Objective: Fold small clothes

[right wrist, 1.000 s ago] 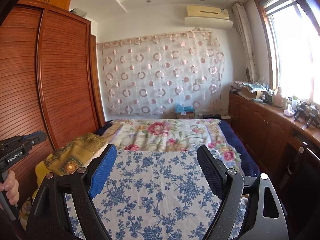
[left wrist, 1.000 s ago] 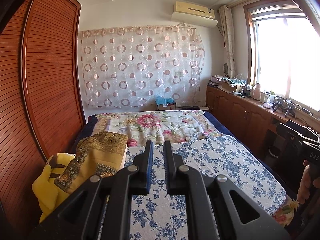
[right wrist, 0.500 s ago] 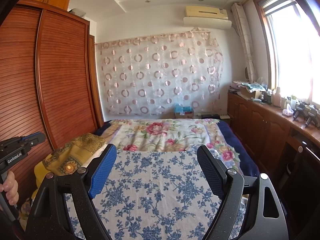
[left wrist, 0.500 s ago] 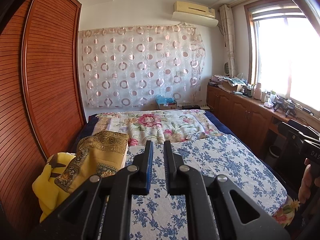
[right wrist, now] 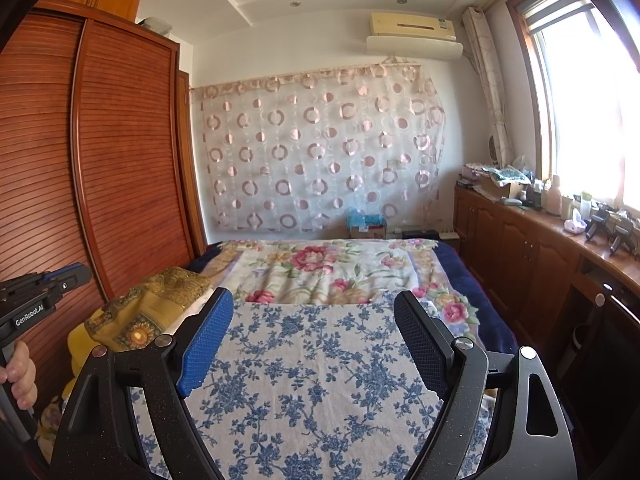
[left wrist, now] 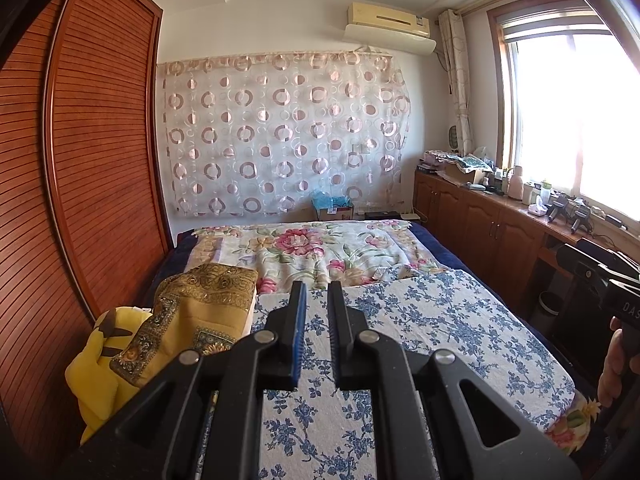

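No small garment shows in either view. My left gripper (left wrist: 317, 286) is held above the near end of the bed, its jaws nearly together with a narrow gap and nothing between them. My right gripper (right wrist: 314, 300) is wide open and empty, also above the bed. Both point along the bed toward the far wall. A white cloth with blue flowers (left wrist: 400, 340) (right wrist: 312, 368) covers the near half of the bed under both grippers. The right gripper's body shows at the right edge of the left wrist view (left wrist: 600, 284), and the left one at the left edge of the right wrist view (right wrist: 36, 296).
A floral quilt (left wrist: 312, 248) covers the far half of the bed. A yellow-gold patterned pillow (left wrist: 196, 312) and a yellow plush toy (left wrist: 100, 368) lie at the bed's left edge beside a wooden wardrobe (left wrist: 80, 180). Wooden cabinets with clutter (right wrist: 540, 248) run along the right wall under the window.
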A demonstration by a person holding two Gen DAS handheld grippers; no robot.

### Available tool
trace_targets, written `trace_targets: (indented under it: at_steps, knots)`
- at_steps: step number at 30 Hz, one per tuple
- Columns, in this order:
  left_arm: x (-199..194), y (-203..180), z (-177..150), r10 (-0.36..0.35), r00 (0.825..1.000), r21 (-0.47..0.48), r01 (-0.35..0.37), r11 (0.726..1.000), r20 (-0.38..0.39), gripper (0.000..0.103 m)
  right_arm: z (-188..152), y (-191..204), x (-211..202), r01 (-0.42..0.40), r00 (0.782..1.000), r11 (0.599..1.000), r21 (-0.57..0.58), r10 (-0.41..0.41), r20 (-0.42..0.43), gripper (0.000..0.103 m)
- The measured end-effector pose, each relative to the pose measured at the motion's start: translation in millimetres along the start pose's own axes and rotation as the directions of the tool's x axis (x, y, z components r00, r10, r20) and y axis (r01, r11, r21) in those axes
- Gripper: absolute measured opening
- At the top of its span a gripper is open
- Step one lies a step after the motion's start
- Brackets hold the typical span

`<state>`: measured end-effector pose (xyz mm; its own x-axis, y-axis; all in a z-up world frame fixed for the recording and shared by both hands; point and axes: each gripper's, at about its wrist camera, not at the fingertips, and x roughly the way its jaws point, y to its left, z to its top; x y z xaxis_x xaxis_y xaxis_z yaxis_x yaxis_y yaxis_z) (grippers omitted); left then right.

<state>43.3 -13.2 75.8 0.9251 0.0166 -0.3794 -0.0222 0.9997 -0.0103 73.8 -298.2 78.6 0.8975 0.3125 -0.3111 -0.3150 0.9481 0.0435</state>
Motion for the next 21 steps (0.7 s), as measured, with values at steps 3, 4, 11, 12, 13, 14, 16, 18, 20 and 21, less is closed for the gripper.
trace_targets:
  at_steps: [3, 4, 11, 12, 13, 14, 16, 18, 20, 21]
  knots:
    - [0.1, 0.6, 0.0, 0.001, 1.0, 0.0, -0.001, 1.0, 0.001, 0.008, -0.1, -0.1, 0.3, -0.001, 1.0, 1.0, 0.001, 0.001, 0.0, 0.084]
    - [0.2, 0.1, 0.0, 0.001, 1.0, 0.0, -0.001, 1.0, 0.0, 0.008, -0.2, -0.1, 0.0, -0.001, 1.0, 1.0, 0.0, 0.001, 0.0, 0.084]
    - [0.1, -0.6, -0.3, 0.001, 1.0, 0.0, -0.001, 1.0, 0.001, 0.008, -0.3, 0.0, 0.0, -0.001, 1.0, 1.0, 0.0, 0.001, 0.001, 0.084]
    - [0.4, 0.2, -0.4, 0.0, 1.0, 0.0, 0.0, 1.0, 0.001, 0.008, -0.2, 0.0, 0.1, -0.001, 1.0, 1.0, 0.0, 0.001, 0.001, 0.084]
    - [0.3, -0.1, -0.4, 0.001, 1.0, 0.001, -0.001, 1.0, 0.0, 0.008, -0.3, 0.1, 0.0, -0.001, 1.0, 1.0, 0.0, 0.001, 0.001, 0.084]
    - [0.0, -0.6, -0.4, 0.002, 1.0, 0.001, -0.002, 1.0, 0.001, 0.008, -0.3, 0.1, 0.3, -0.001, 1.0, 1.0, 0.0, 0.001, 0.002, 0.084]
    - [0.3, 0.2, -0.5, 0.0, 1.0, 0.0, 0.0, 1.0, 0.0, 0.009, -0.5, 0.3, 0.1, -0.001, 1.0, 1.0, 0.001, 0.001, 0.001, 0.084]
    - [0.0, 0.1, -0.6, 0.002, 1.0, 0.001, -0.002, 1.0, 0.001, 0.009, -0.6, 0.4, 0.2, -0.001, 1.0, 1.0, -0.001, 0.001, 0.001, 0.084]
    - [0.1, -0.6, -0.7, 0.001, 1.0, 0.0, -0.001, 1.0, 0.0, 0.009, -0.7, 0.7, 0.5, 0.002, 1.0, 1.0, -0.002, -0.002, 0.002, 0.084]
    - [0.1, -0.4, -0.7, 0.001, 1.0, 0.0, -0.001, 1.0, 0.001, 0.009, -0.6, 0.5, 0.3, 0.001, 1.0, 1.0, -0.001, -0.001, 0.002, 0.084]
